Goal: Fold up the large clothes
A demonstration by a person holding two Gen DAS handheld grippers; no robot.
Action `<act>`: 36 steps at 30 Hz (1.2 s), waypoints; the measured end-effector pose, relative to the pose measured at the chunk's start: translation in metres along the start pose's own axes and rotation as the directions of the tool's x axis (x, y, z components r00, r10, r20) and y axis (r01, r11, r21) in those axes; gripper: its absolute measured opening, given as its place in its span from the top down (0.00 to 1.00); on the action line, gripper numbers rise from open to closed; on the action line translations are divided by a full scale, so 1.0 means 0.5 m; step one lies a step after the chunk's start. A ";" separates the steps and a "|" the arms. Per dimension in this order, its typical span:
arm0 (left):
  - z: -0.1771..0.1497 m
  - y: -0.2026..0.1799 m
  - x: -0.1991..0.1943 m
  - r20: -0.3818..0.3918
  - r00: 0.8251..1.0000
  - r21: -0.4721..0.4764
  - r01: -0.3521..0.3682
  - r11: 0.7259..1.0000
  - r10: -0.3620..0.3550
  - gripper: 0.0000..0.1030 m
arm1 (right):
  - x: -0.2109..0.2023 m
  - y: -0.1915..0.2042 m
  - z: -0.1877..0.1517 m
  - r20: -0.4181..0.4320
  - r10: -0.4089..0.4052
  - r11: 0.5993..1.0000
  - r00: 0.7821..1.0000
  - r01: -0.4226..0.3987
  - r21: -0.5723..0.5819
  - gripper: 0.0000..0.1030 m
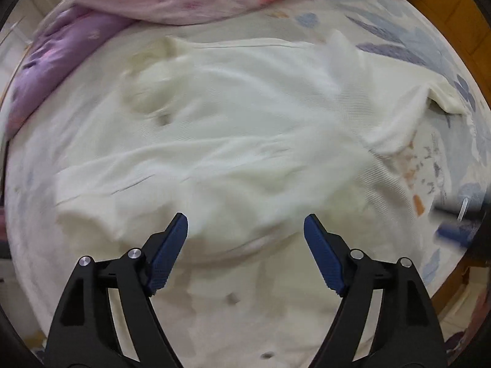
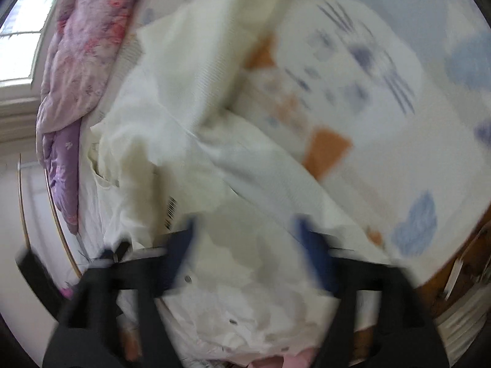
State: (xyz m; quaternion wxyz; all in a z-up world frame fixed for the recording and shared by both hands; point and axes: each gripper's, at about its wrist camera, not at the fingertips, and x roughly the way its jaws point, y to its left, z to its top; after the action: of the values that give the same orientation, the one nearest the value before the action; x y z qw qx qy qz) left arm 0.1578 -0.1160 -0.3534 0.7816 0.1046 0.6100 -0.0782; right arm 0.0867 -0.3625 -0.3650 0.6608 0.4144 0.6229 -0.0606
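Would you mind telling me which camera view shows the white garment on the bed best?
The left wrist view: the white garment lies spread across the bed, nearly all of it in frame with a sleeve visible. The right wrist view shows it heavily blurred, cut off at the frame's edges.

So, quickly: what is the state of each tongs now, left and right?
Left tongs: open, holding nothing; the white garment lies beyond them.
Right tongs: open, holding nothing, above the garment; picture blurred.
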 end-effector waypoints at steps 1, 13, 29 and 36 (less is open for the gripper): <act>-0.017 0.036 -0.011 -0.008 1.000 -0.023 -0.022 1.000 0.021 0.23 | 0.008 0.035 0.017 0.011 0.004 0.999 1.000 -0.003 -0.043 0.22; -0.131 0.388 0.013 -0.138 0.983 -0.465 -0.172 0.868 0.121 0.21 | 0.233 0.238 0.111 -0.112 -0.103 0.945 0.988 0.062 -0.322 0.19; -0.238 0.507 0.108 -0.166 0.986 -0.596 -0.094 0.797 -0.008 0.44 | 0.189 0.360 0.196 0.213 -0.232 0.859 0.949 0.303 -0.412 0.92; -0.213 0.491 0.068 -0.169 0.984 -0.510 -0.131 0.850 0.050 0.44 | 0.251 0.354 0.227 0.174 -0.441 0.762 0.880 0.470 -0.445 0.38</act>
State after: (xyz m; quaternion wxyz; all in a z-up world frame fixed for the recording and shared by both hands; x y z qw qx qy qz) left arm 0.1278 0.1489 -0.3945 0.7356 -0.0760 0.6596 0.1343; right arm 0.3072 -0.2636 -0.4045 0.7251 0.0739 0.6803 -0.0769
